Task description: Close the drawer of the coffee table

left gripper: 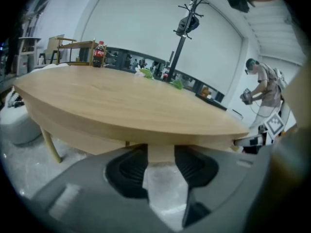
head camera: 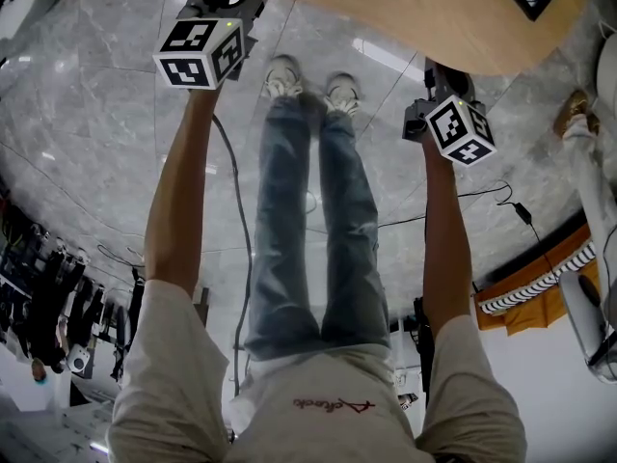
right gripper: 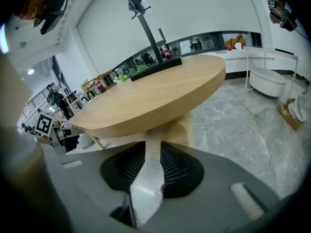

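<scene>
The oval light-wood coffee table [head camera: 386,8] fills the top of the head view, just past my shoes. My left gripper [head camera: 224,3] reaches its edge at the left, my right gripper [head camera: 439,80] at the right, and the marker cubes hide their tips. In the left gripper view the jaws [left gripper: 161,154] stand open, with nothing between them but floor and the wooden band [left gripper: 92,137] under the tabletop [left gripper: 121,106]. The right gripper [right gripper: 153,152] is open too, its gap narrower, aimed at the wood under the tabletop [right gripper: 155,96]. I cannot make out whether the drawer stands out.
Grey marble floor with a black cable [head camera: 236,191] lies around my legs. A coat stand [left gripper: 182,38] rises behind the table, and a white pouf [left gripper: 17,125] sits at its left end. Another person [left gripper: 262,89] stands at the far right. A white round seat [right gripper: 267,81] is beyond the table.
</scene>
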`<state>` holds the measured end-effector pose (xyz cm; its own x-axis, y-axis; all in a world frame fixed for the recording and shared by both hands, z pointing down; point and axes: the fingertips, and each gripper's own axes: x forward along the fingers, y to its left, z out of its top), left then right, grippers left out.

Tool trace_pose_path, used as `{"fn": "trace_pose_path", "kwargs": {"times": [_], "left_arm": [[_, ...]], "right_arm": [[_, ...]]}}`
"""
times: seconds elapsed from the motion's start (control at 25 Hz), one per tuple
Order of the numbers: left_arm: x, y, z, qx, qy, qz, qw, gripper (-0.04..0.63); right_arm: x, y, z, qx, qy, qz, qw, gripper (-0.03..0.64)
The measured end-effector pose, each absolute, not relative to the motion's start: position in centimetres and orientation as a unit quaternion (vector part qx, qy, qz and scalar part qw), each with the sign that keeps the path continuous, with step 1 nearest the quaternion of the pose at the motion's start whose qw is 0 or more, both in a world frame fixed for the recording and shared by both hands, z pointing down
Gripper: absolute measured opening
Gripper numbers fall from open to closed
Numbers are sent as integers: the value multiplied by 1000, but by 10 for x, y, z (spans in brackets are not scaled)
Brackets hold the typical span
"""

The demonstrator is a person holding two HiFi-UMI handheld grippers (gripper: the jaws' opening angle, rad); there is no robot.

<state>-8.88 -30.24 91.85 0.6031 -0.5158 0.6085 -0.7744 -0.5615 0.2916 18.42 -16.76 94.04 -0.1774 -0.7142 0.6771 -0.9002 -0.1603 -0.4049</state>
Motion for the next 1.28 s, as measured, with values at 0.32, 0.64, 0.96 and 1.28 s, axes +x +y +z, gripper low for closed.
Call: {"fn": "trace_pose_path", "kwargs": {"times": [0.32,0.64,0.96,1.28], "left_arm": [[-98,-258,905,854,-375,258,251,55],[-111,-200,883,847,-386,260,256,2],[-113,-179,797,857,-399,235,226,0],[-116,-186,673,865,-415,218,180,0]], "right_arm": [[164,-145,928,609,-654,431,122,54],[134,-117,911,585,-674,428,144,5],[116,-117,828,574,-712,380,141,5],[89,-138,694,557,-761,310,120,5]]}}
